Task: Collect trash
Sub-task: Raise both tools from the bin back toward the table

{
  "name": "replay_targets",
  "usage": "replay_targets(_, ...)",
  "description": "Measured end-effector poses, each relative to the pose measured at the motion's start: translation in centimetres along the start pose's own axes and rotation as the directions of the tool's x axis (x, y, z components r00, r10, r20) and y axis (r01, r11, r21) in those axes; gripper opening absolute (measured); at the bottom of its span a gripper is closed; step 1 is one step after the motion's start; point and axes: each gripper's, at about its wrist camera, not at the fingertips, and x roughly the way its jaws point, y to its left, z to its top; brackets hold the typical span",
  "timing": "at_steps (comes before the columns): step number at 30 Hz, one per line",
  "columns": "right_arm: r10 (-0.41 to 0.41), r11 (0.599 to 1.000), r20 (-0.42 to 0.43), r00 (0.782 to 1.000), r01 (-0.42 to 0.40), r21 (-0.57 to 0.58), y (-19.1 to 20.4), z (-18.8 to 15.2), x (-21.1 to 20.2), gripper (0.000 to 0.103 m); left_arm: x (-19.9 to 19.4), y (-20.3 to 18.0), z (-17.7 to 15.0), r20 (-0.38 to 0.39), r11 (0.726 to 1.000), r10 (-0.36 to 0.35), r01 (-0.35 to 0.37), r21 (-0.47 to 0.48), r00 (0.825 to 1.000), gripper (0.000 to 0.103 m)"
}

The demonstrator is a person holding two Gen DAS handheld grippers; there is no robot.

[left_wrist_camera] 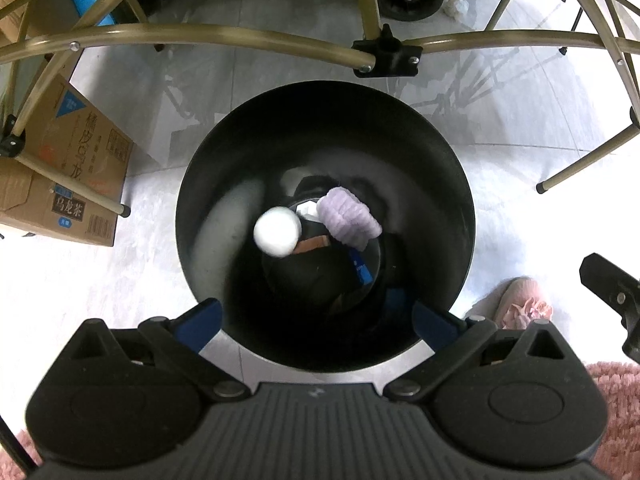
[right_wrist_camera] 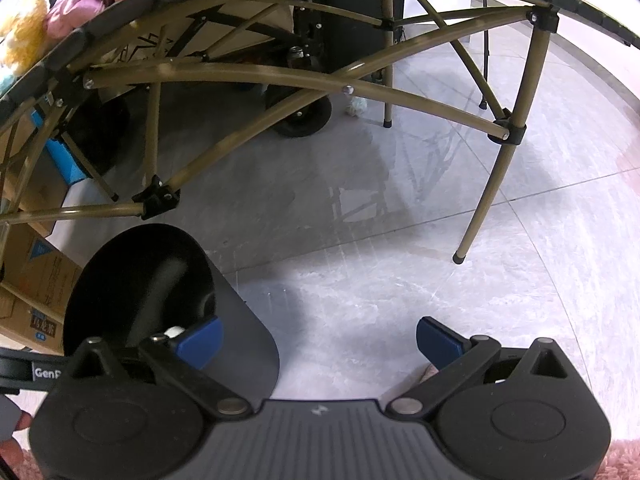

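Observation:
My left gripper [left_wrist_camera: 318,320] points straight down over the mouth of a black round trash bin [left_wrist_camera: 440,168], jaws wide open with nothing between the blue pads. Inside the bin a blurred white round piece [left_wrist_camera: 277,231] hangs beside a purple fuzzy item [left_wrist_camera: 347,216] and an orange-brown scrap [left_wrist_camera: 312,245]. In the right wrist view the same bin [right_wrist_camera: 248,332] stands at the lower left. My right gripper [right_wrist_camera: 320,340] is open and empty above the pale floor to the right of the bin.
A folding table's tan frame [left_wrist_camera: 200,34] arches just beyond the bin. Cardboard boxes [left_wrist_camera: 68,168] sit to the left. A crumpled white wad [right_wrist_camera: 356,106] lies by a cart wheel [right_wrist_camera: 304,120]. A pink slipper [left_wrist_camera: 520,304] and pink rug [left_wrist_camera: 616,392] are at the right.

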Motion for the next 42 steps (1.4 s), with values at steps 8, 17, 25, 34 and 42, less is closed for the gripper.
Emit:
replay_targets(8,0.004,1.0,0.0,1.0,-0.004,-0.012,0.3,0.0,0.0,0.103,-1.2,0.3,-0.5,0.029,1.0,-0.002,0.002,0.013,1.0,0.103)
replay_targets(17,0.013,0.999,0.002,1.0,-0.013,-0.03,1.0,0.1,0.0,0.103,-2.3,1.2,-0.9,0.053,1.0,-0.009,0.008,0.011,0.999,0.103)
replay_targets(25,0.035,0.998,0.027,0.999,-0.033,-0.045,1.5,0.1,-0.8,0.103,-4.7,2.8,-1.4,0.133,1.0,-0.009,0.01,-0.001,0.991,0.103)
replay_targets(34,0.087,0.994,0.095,0.992,-0.08,-0.073,2.4,0.2,-2.8,0.103,-7.2,3.7,-2.2,0.246,1.0,0.014,-0.017,0.01,0.969,0.103)
replay_targets(42,0.137,0.987,0.161,0.977,-0.121,-0.108,3.3,0.2,-4.4,0.103,-9.7,5.1,-2.8,0.365,1.0,0.023,-0.028,0.009,0.931,0.103)
